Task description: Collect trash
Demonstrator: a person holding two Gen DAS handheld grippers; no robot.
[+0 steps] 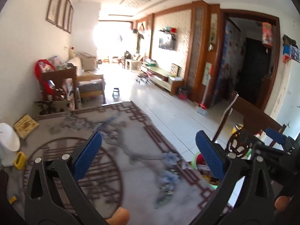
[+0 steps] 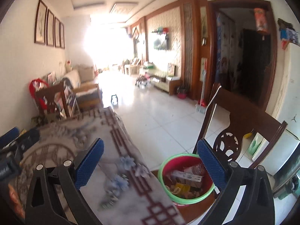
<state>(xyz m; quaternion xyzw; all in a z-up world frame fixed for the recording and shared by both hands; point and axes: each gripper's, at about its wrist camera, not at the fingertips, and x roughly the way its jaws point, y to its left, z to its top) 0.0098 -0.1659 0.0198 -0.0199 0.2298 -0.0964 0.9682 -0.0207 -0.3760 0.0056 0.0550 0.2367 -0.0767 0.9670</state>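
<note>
Nearest, left tongs: My left gripper [image 1: 148,153] has both blue pads spread wide, nothing between them. My fingertips show at the handle, bottom of the left wrist view.
Nearest, right tongs: My right gripper [image 2: 149,162] is equally wide and empty. It also appears at the right edge of the left wrist view, so I hold the two side by side.
Why both empty: In my judgement each tong has no load because no trash is within reach of the pads now; both point out over the table edge toward the room.
Table: The patterned tablecloth [image 1: 120,150] lies under both tongs. The part in view carries no loose trash that I can make out; motion blur limits this reading.
Task's thing, bin: The bin [image 2: 195,199], red inside with a green rim, stands on the floor just beside the table's corner, in front of the wooden chair [image 2: 241,120]. I judge it sits there so items can be dropped off the table edge straight into it.
Trash: Packets and wrappers [image 2: 189,178] lie inside the bin, several pieces; exact number cannot be told.
Other table items: One white canister [image 1: 8,144], one small yellow object [image 1: 19,160] beside it, one flat yellow box [image 1: 26,125] at the far left.
Count: Two tongs, four pads, one bin, one nearby chair, a second chair [image 1: 56,86] beyond the table.
Progress: I judge collection is largely done.
</note>
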